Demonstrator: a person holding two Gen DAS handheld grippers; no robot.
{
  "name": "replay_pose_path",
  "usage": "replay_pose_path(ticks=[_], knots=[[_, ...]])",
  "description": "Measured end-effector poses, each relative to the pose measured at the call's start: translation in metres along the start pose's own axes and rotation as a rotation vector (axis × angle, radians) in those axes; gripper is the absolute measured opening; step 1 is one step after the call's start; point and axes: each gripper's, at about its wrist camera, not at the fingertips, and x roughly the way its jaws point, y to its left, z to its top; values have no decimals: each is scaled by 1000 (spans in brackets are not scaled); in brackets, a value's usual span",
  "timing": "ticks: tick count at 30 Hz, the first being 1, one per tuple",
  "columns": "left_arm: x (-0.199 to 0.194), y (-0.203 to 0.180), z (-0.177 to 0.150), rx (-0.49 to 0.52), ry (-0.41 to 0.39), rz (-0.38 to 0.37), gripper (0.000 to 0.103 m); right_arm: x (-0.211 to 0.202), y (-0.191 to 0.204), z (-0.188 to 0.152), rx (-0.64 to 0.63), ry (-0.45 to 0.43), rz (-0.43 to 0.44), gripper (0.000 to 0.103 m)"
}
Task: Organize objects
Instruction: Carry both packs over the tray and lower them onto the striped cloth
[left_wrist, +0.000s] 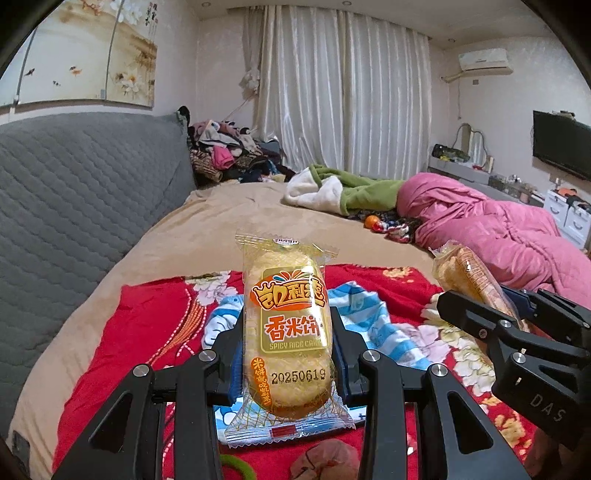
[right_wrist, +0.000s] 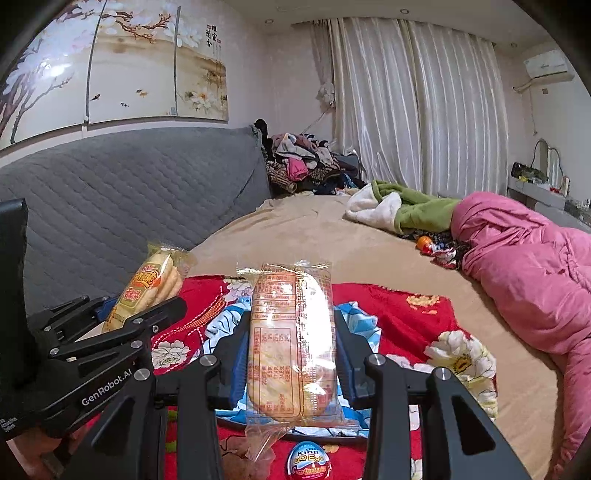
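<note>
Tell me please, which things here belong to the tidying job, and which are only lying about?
Part of the job:
- rice cake packet in left gripper
- second rice cake packet in right gripper
- King egg, probably
- striped blue cloth, perhaps

Just lying about:
- pink quilt
- green blanket
- clothes pile
- television

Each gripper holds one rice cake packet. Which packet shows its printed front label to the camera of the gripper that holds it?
The packet in the left hand-held gripper: its rice cake packet shows the orange logo. The right hand-held gripper holds its packet back side out.

A home bedroom; bed (left_wrist: 207, 221), pink quilt (left_wrist: 498, 225), curtains (left_wrist: 343, 92), clothes pile (left_wrist: 229, 151).
</note>
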Motion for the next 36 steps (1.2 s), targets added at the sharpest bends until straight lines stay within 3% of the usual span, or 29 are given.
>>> replay_pose_path(ticks=[19, 36], knots=[[67, 9, -27, -29, 66, 16, 39, 62, -9, -18, 11, 72, 10, 40], [146, 14, -48, -51, 148, 37, 39, 142, -17, -38, 3, 167, 4, 40]])
